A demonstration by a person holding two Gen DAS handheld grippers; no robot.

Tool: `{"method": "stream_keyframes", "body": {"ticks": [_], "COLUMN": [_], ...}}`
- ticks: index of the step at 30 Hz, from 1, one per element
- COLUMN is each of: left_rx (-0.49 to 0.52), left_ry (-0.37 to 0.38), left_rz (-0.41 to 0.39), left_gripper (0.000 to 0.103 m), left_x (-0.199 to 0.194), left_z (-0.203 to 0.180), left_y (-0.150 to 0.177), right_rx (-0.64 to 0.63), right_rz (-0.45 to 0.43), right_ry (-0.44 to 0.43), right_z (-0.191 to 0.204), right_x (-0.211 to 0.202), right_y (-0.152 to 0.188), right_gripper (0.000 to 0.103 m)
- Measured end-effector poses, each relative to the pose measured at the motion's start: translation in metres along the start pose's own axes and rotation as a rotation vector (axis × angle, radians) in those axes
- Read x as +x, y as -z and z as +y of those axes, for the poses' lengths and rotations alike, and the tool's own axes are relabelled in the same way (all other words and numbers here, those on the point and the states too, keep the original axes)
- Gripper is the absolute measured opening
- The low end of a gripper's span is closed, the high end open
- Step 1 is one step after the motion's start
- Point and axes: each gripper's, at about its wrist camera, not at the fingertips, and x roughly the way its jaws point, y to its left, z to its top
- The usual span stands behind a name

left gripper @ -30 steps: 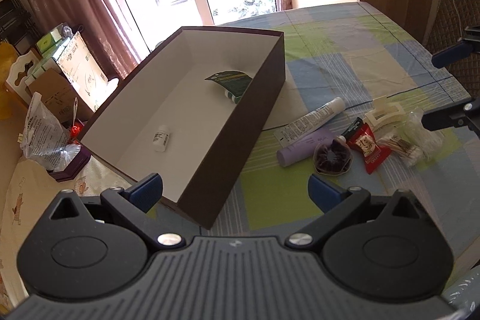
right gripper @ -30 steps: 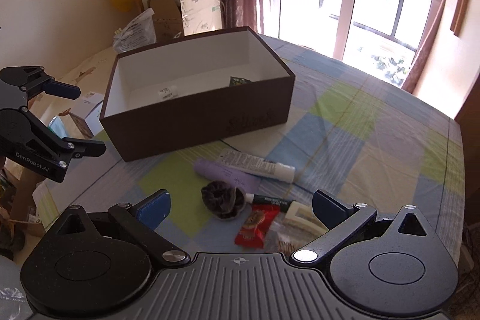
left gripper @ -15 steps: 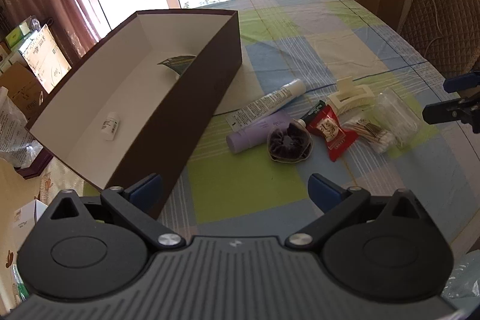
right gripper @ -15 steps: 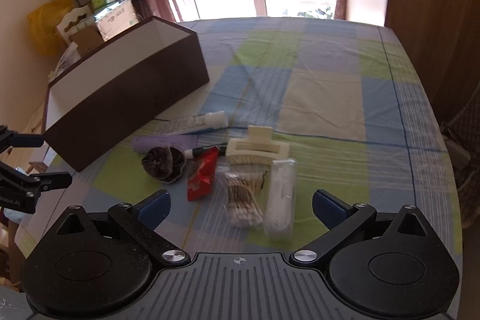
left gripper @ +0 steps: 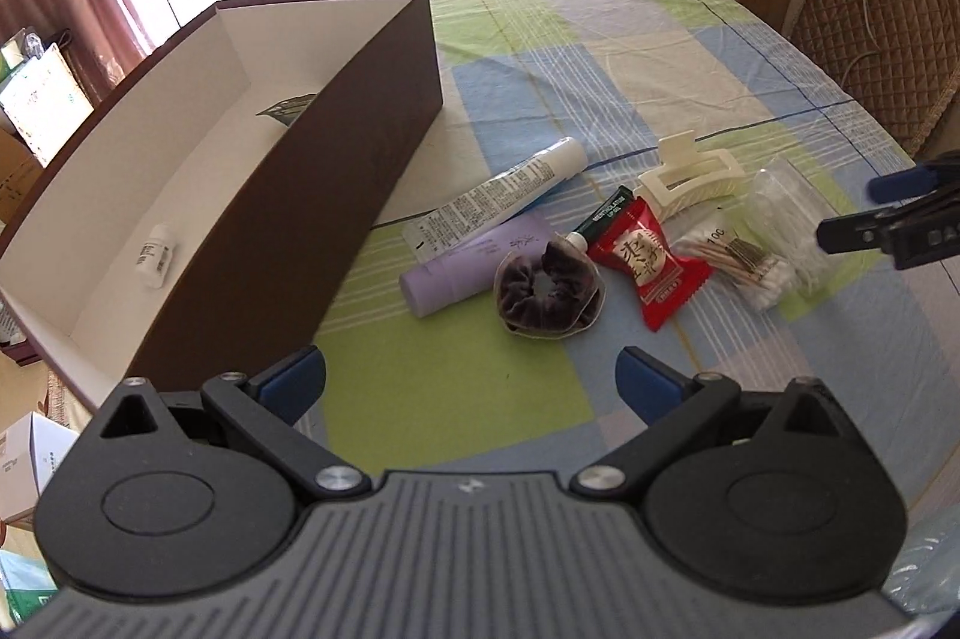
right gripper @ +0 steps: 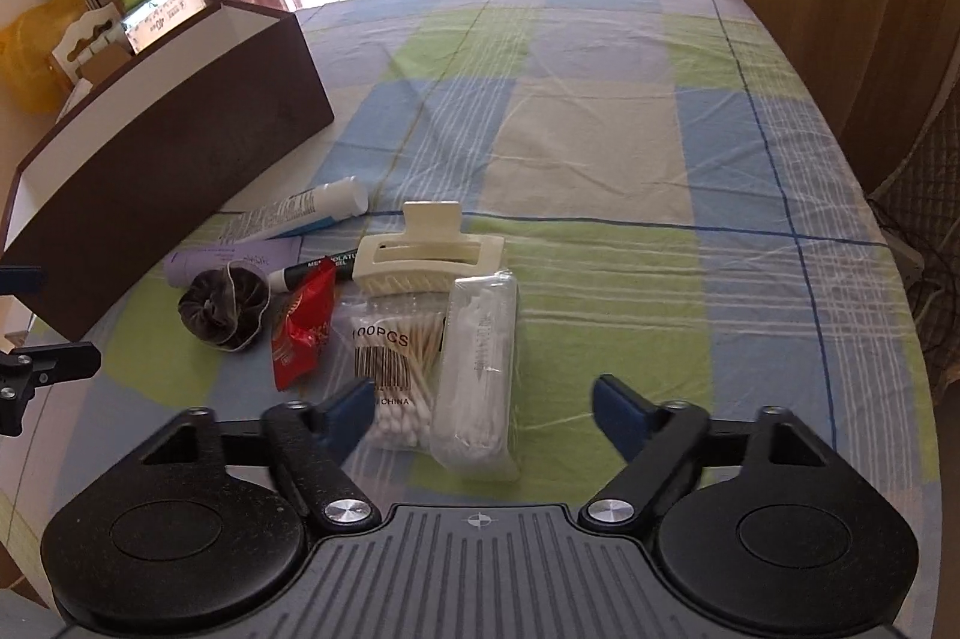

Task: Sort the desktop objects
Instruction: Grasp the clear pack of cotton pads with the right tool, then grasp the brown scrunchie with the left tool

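Observation:
A brown box with a white inside lies on the checked tablecloth; a small white bottle and a dark green packet rest in it. Beside it lie a white tube, a lilac tube, a dark scrunchie, a red sachet, a cream hair claw, and cotton swab packs. My left gripper hangs open short of the scrunchie. My right gripper is open, its fingers either side of the near ends of the swab packs.
A quilted chair back stands past the table's right edge. Cardboard boxes and a yellow bag are piled beyond the brown box. Curtains and a bright window lie at the far end. The far half of the tablecloth carries nothing.
Both grippers have swung from the box toward the heap of loose items. The right one has come in close over the swab packs. Both stay open; nothing on the table has moved.

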Motion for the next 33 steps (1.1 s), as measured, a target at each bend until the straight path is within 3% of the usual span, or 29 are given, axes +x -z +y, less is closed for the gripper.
{"method": "stream_keyframes", "body": {"ticks": [5,7,10,11,12,18,23,27,33], "left_rx": [0.012,0.018,0.035,0.039,0.045,0.082,0.081,0.073,0.055], "left_ry": [0.021,0.031,0.041,0.045,0.053,0.087,0.114,0.132,0.186], "left_rz": [0.014,0.018,0.023,0.026,0.029,0.042,0.068,0.085,0.106], "left_gripper": [0.100,0.099,0.098,0.097,0.096,0.094,0.074,0.069,0.046], "left_x": [0.015,0.021,0.032,0.035,0.039,0.061,0.080,0.094,0.108], "left_z": [-0.003,-0.005,-0.008,-0.008,-0.010,-0.018,-0.020,-0.020,-0.021], "left_y": [-0.006,-0.008,-0.010,-0.011,-0.012,-0.017,-0.025,-0.030,-0.032], "right_rx": [-0.021,-0.026,-0.025,-0.030,-0.034,-0.050,-0.042,-0.031,-0.031], "right_rz": [0.020,0.038,0.058,0.062,0.065,0.065,0.067,0.079,0.094], "right_ry": [-0.003,-0.009,-0.011,-0.015,-0.012,-0.014,-0.018,-0.020,-0.020], "right_z": [-0.002,-0.003,-0.005,-0.005,-0.005,-0.006,-0.007,-0.008,-0.007], "right_x": [0.016,0.024,0.036,0.038,0.040,0.043,0.044,0.047,0.051], "right_y": [-0.003,-0.006,-0.008,-0.008,-0.009,-0.010,-0.012,-0.014,-0.013], "right_gripper": [0.078,0.062,0.058,0.043,0.035,0.033,0.033,0.033,0.033]}}
